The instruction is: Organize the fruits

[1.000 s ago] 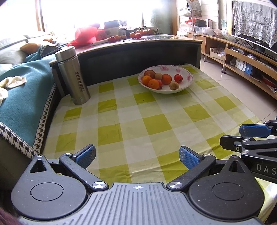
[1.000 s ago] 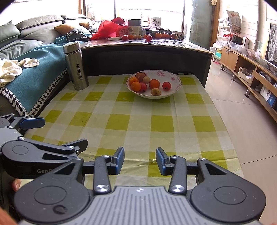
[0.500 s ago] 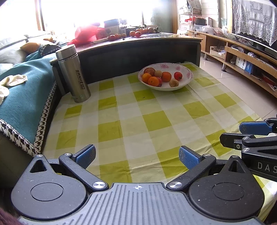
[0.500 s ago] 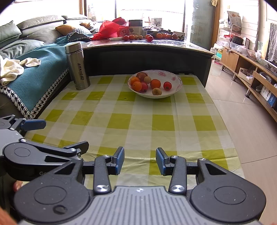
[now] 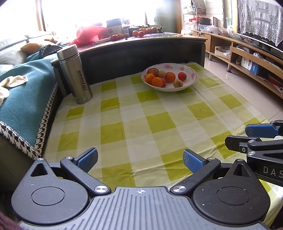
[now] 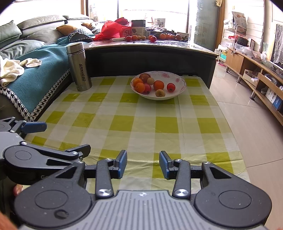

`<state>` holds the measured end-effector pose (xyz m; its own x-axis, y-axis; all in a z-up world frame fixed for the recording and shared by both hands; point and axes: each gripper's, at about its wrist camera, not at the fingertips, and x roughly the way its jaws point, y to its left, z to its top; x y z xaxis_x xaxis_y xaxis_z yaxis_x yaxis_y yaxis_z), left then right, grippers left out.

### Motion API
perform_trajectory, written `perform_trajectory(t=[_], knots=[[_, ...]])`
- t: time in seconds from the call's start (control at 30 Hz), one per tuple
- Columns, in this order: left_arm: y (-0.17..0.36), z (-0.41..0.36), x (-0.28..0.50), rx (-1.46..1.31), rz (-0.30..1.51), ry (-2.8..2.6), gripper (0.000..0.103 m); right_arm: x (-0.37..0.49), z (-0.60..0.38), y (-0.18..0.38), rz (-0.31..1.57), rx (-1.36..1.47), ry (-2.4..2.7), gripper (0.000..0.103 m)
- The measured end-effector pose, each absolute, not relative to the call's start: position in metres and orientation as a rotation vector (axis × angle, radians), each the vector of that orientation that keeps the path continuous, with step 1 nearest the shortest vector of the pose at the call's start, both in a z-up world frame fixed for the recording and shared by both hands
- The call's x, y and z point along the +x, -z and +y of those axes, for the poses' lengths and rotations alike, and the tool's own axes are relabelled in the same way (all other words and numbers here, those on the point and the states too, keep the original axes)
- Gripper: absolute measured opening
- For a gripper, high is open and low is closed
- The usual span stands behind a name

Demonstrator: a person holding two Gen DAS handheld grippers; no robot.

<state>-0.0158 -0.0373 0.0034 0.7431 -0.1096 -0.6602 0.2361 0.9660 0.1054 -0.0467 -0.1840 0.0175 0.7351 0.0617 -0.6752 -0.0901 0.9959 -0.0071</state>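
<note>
White towel (image 6: 10, 70) shows fully only from the right wrist.

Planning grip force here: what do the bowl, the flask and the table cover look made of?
Bowl: probably glazed ceramic, glossy white with pink flower prints on the rim. Flask: brushed stainless steel, by its dull metallic sheen and printed lettering. Table cover: likely thin plastic or oilcloth; the checked sheet shows fold creases and a slight shine.

Bright windows (image 6: 152, 10) backlight a sofa (image 6: 26, 35), tiled floor (image 6: 247, 115) and wooden shelving (image 6: 256, 74).
</note>
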Motion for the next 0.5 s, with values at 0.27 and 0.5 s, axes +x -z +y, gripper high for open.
perform_trajectory(t=[0.27,0.5], knots=[[-0.0001,-0.0358,-0.0172,0.189,0.712,0.191,0.103,-0.0494,-0.1831,-0.0167,0.741,-0.042,-0.079,0.046],[0.0001,-0.0374,-0.0158,0.192,0.719,0.189,0.103,-0.0488,-0.1821,-0.0158,0.745,-0.046,-0.067,0.046]])
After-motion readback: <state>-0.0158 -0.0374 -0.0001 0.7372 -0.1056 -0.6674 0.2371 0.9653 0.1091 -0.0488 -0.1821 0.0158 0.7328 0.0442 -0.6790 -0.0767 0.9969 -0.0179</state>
